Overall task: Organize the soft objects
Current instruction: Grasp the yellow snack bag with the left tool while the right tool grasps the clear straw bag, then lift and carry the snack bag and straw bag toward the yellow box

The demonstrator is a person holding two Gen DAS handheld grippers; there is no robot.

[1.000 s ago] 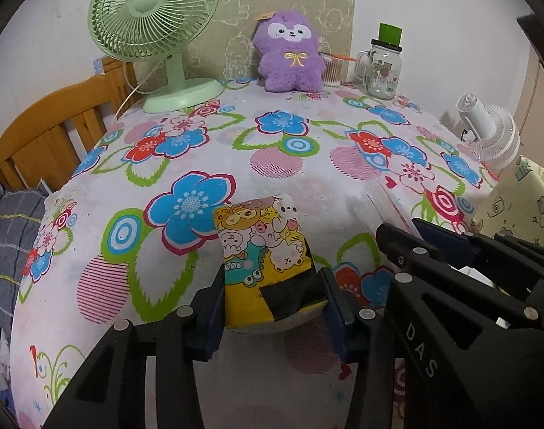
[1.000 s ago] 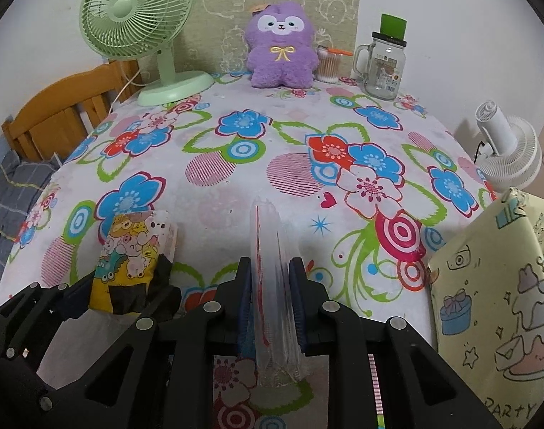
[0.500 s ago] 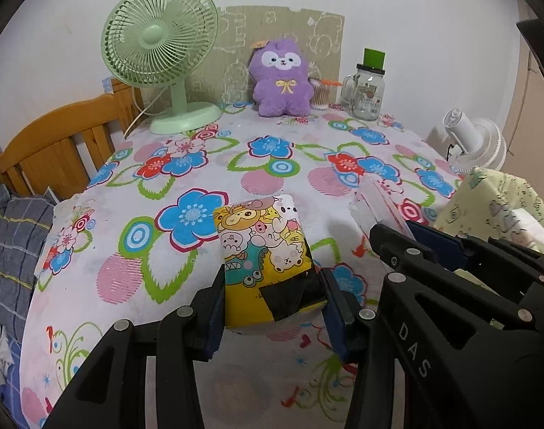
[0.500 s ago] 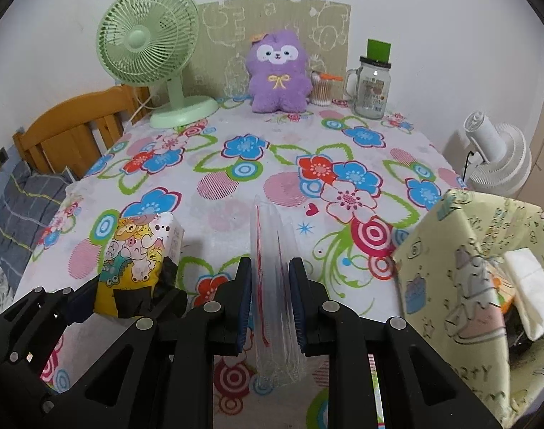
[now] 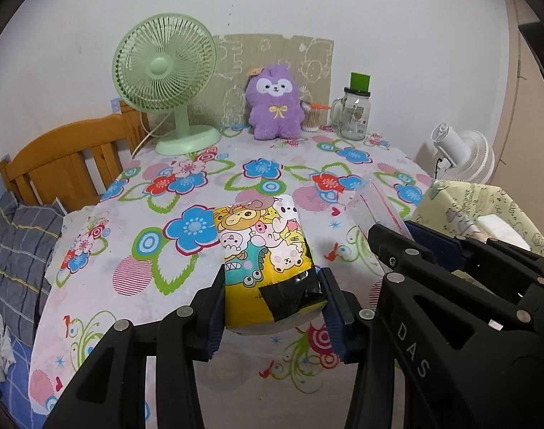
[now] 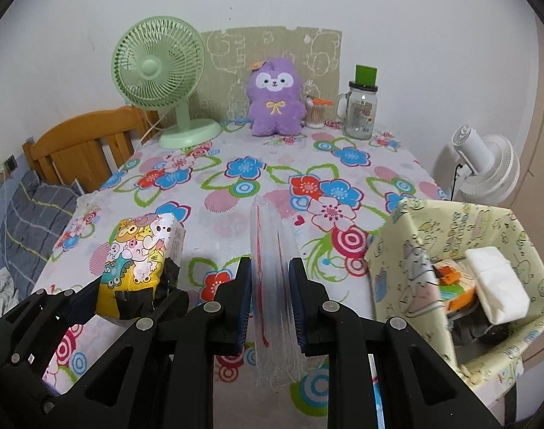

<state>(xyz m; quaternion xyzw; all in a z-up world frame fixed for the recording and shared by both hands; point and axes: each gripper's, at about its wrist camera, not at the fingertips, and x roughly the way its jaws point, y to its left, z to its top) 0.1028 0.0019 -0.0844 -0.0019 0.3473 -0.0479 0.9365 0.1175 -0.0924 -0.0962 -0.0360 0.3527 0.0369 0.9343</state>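
Above the near edge of the floral-print tabletop point(image 6: 236, 164), 2 grippers hung side by side, each loaded. The left gripper point(image 5: 272, 304) was clamped on a soft yellow packet printed with cartoon animals and patched with black tape point(image 5: 268, 257), its blue pads pressing both flanks, the packet clear of the cloth. The right gripper point(image 6: 273, 307) was pinched on a clear, flat plastic zip bag with a red seal line point(image 6: 272, 279), held upright and edge-on between the pads. Just off the tabletop's right edge stood an open pale-yellow box covered in cartoon party paper point(image 6: 407, 250), with a folded white tissue pack point(image 6: 493, 282) and some orange item already inside. Along the far edge sat a mint-green desk fan point(image 6: 161, 71), a purple plush animal point(image 6: 275, 100) and a glass mug-jar with a green lid point(image 6: 361, 107). By my reading, the carry step was in hand: both soft things were lifted and awaiting a destination. The next move probably called for swinging 1 load over the box mouth and releasing low, so the floppy bag did not catch the rim.
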